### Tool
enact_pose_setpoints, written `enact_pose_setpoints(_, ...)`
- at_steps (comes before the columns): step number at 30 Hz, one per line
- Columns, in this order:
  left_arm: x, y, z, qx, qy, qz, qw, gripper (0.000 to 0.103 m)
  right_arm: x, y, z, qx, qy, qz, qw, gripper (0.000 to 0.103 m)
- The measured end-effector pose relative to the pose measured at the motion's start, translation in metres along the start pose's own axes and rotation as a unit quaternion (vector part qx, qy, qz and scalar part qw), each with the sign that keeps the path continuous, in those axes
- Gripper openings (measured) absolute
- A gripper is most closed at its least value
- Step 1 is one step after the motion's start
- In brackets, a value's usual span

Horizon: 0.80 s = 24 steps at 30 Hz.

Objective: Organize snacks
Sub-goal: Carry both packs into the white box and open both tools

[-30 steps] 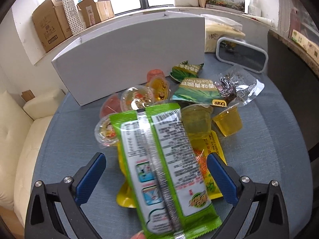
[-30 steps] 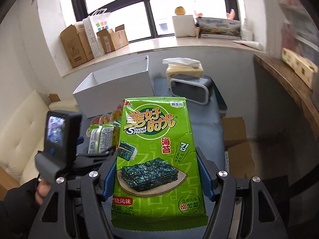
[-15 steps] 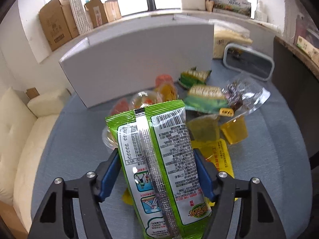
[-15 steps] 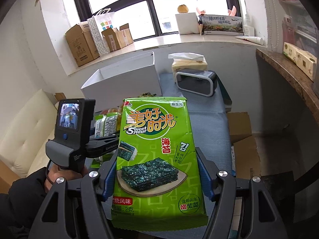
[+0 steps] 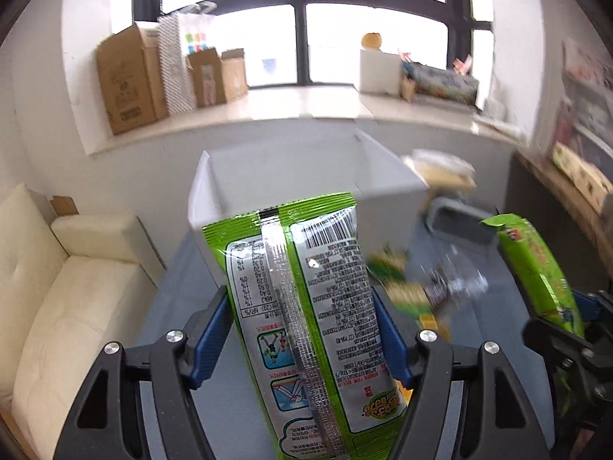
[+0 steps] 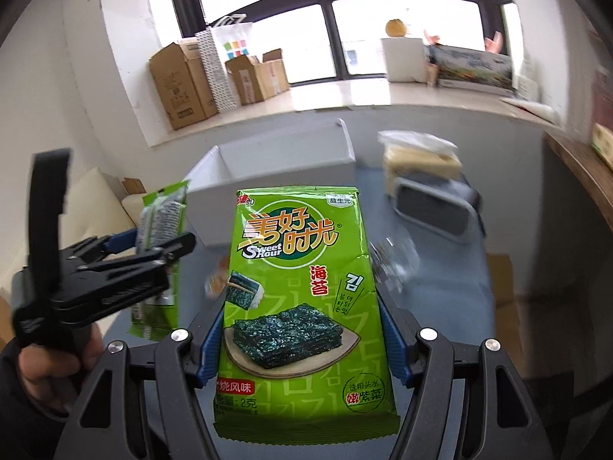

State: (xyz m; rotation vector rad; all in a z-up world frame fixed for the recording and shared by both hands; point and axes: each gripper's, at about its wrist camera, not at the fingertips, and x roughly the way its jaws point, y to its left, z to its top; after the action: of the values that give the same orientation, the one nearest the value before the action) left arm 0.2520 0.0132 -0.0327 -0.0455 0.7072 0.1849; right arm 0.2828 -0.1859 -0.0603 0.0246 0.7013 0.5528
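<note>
My left gripper (image 5: 302,326) is shut on a green seaweed packet (image 5: 306,287), held upright with its printed back and barcode facing me. It hangs above the table in front of an open white box (image 5: 314,176). My right gripper (image 6: 302,329) is shut on a second green seaweed packet (image 6: 302,280), front side up, also facing the white box (image 6: 283,161). In the right wrist view the left gripper (image 6: 145,245) shows at the left with its packet (image 6: 161,222). The right-hand packet (image 5: 536,268) shows at the right edge of the left wrist view.
Loose snack packets (image 5: 402,280) lie blurred on the blue-grey table (image 5: 184,268). A tissue pack (image 6: 421,157) and a grey-rimmed holder (image 6: 433,203) stand right of the box. A cream sofa (image 5: 76,287) is at the left. Cardboard boxes (image 6: 180,80) line the windowsill.
The left gripper's jaws closed on the packet lying over the snack pile and lifted it clear, up toward the white box. The right gripper swung toward the box with its packet.
</note>
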Motion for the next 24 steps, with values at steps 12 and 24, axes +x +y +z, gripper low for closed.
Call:
enact_pose_setpoints(12,0.085,0.077,0.142,-0.034,-0.027,-0.040,0.9982,0.074,0.115,0.028,0.140,-0.051,-0.016,-0.037,0.998,0.072)
enact_pose_setpoints(24,0.183,0.083,0.152,-0.008,0.021,-0.028,0.9993,0.103,0.204,0.004,0.171,0.000,0.040,-0.035,0.999,0.097)
